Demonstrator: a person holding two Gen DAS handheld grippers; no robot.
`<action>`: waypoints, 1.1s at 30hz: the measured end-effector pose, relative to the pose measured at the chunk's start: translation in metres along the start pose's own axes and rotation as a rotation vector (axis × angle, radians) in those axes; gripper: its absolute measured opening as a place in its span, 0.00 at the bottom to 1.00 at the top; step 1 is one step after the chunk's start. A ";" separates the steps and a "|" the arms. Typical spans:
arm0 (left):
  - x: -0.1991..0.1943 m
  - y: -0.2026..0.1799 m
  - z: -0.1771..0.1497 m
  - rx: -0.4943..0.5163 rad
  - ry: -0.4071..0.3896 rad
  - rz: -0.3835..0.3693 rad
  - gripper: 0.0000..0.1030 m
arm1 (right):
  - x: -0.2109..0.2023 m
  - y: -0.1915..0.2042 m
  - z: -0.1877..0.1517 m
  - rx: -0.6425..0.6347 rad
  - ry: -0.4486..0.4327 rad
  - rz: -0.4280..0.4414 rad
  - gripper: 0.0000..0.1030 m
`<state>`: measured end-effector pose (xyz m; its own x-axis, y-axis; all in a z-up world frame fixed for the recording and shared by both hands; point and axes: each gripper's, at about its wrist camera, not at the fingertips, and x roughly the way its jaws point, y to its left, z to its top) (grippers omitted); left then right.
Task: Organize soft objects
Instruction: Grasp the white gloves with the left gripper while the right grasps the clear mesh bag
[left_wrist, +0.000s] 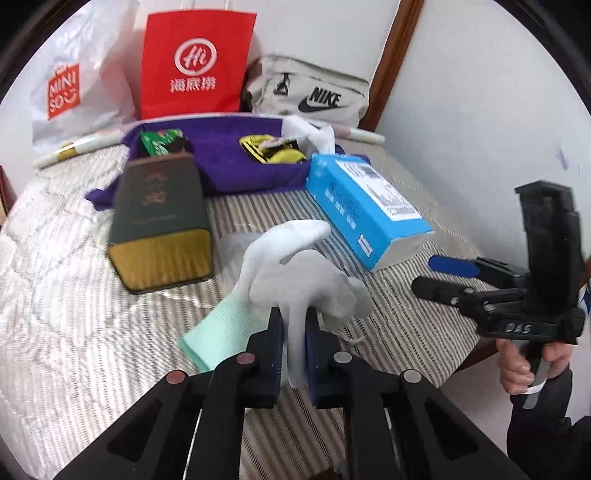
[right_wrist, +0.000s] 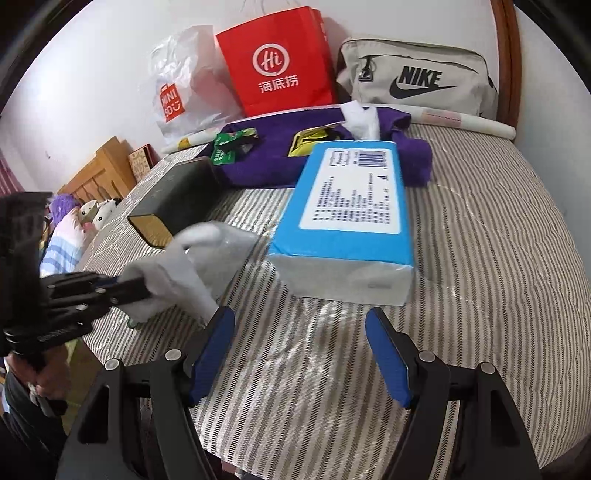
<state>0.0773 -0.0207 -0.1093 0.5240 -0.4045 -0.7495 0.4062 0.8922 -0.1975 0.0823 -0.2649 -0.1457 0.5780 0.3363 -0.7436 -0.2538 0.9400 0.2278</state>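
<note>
Left tool (left_wrist: 293, 332) pinching white glove (left_wrist: 295, 266): light, limp, prone to sagging; best gripped mid-bundle, not at mint cuff (left_wrist: 218, 332). Right tool (right_wrist: 299, 354) spread, holding nothing, near blue tissue pack (right_wrist: 347, 221).

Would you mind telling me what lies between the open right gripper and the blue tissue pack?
Only bare striped bedcover lies between the right gripper and the blue tissue pack, as the right wrist view shows.

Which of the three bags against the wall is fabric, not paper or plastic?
The beige Nike bag, rightmost of the three. It is cloth with a zipper and black logo. The red Haidilao bag is stiff paper, and the white Miniso bag is thin crinkled plastic.
</note>
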 end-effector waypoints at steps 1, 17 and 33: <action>-0.005 0.002 0.000 -0.004 -0.006 0.010 0.11 | 0.002 0.003 -0.001 -0.004 0.005 0.006 0.71; -0.014 0.083 -0.020 -0.186 0.008 0.154 0.11 | 0.060 0.061 -0.005 -0.107 0.101 0.084 0.71; -0.015 0.117 -0.029 -0.223 -0.003 0.119 0.13 | 0.098 0.101 0.031 -0.104 0.113 0.013 0.75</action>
<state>0.0953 0.0958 -0.1396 0.5607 -0.2944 -0.7740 0.1662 0.9557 -0.2431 0.1378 -0.1353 -0.1759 0.4846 0.3344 -0.8083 -0.3431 0.9226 0.1760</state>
